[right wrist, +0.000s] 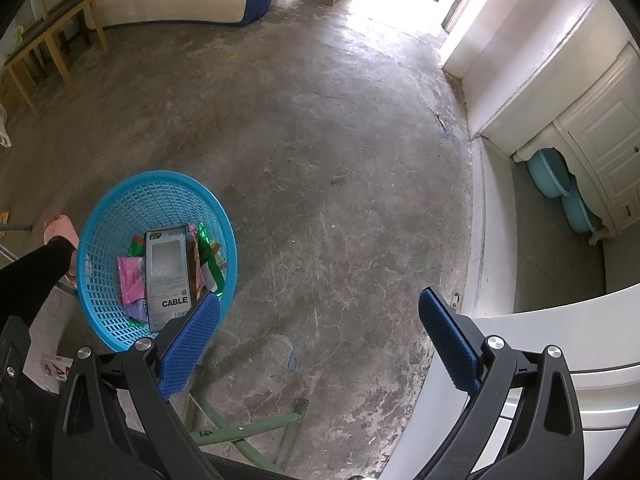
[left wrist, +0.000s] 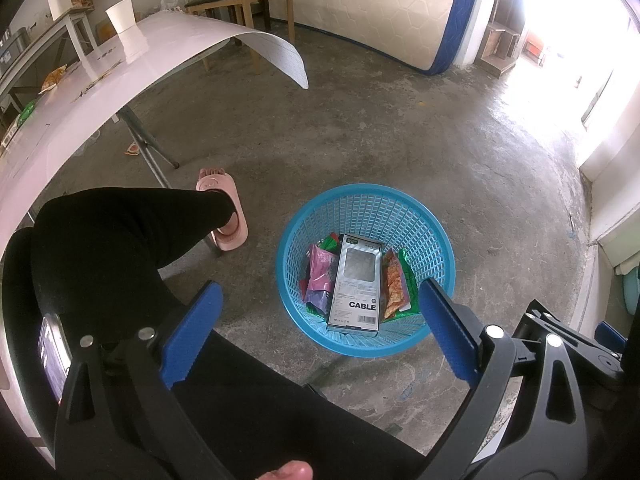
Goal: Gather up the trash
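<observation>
The concrete floor (left wrist: 360, 140) carries the blue basket (left wrist: 400, 204), with a cable box (left wrist: 356, 280) and wrappers inside. More trash (left wrist: 54, 78) lies at the table's (left wrist: 168, 44) left edge. Both grippers — left gripper (left wrist: 316, 336), right gripper (right wrist: 320, 344) — gape wide, empty. Risk: the paper cup (left wrist: 122, 16) may tip over during a reach.

A round light-blue plastic lattice basket (left wrist: 362, 204) (right wrist: 120, 200) stands upright on the bare concrete floor, partly filled. On top of its contents lies a flat grey rectangular cardboard box (left wrist: 356, 284) (right wrist: 167, 272) with a clear window (printed "CABLE" at its near end), face up and slightly tilted. Beside it on one side sit a pink foil wrapper (left wrist: 320, 270) (right wrist: 130, 278) and a purple one below it, on the other an orange snack packet (left wrist: 394, 284), with crumpled green foil (right wrist: 208, 256) at the edges.
</observation>
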A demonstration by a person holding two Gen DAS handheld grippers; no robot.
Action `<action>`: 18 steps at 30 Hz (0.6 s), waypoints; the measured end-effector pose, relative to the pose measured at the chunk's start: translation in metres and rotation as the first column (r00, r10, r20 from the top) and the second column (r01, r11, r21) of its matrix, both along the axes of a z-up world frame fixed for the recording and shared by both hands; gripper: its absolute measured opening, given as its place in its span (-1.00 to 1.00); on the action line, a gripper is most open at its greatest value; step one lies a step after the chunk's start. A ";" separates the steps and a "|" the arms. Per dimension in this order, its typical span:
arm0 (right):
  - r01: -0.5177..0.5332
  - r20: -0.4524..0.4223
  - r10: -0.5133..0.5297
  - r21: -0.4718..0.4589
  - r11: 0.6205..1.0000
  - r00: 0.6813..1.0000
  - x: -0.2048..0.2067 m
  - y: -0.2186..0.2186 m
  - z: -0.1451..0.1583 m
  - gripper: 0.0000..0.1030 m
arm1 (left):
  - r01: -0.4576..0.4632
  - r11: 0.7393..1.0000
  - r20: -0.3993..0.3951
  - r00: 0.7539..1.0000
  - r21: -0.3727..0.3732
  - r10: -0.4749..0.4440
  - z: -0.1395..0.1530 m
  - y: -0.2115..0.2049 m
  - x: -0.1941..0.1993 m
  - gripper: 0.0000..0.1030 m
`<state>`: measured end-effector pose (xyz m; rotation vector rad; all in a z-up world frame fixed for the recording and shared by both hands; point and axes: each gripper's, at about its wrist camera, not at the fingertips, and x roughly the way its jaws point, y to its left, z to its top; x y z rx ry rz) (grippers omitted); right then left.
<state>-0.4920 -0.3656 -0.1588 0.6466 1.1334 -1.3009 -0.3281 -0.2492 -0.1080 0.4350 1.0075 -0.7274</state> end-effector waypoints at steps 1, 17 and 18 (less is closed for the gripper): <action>0.001 0.001 -0.001 0.001 1.000 1.000 0.000 0.000 0.000 0.88 | 0.000 1.000 0.000 1.000 0.000 0.000 0.000 0.000 0.000 0.83; 0.001 0.001 -0.001 0.003 1.000 1.000 -0.001 0.000 0.000 0.88 | 0.000 1.000 0.000 1.000 0.000 0.000 0.000 0.000 0.000 0.83; 0.002 0.001 -0.002 0.005 1.000 1.000 -0.001 0.000 0.000 0.88 | 0.000 1.000 0.000 1.000 0.000 0.000 0.000 -0.001 0.000 0.83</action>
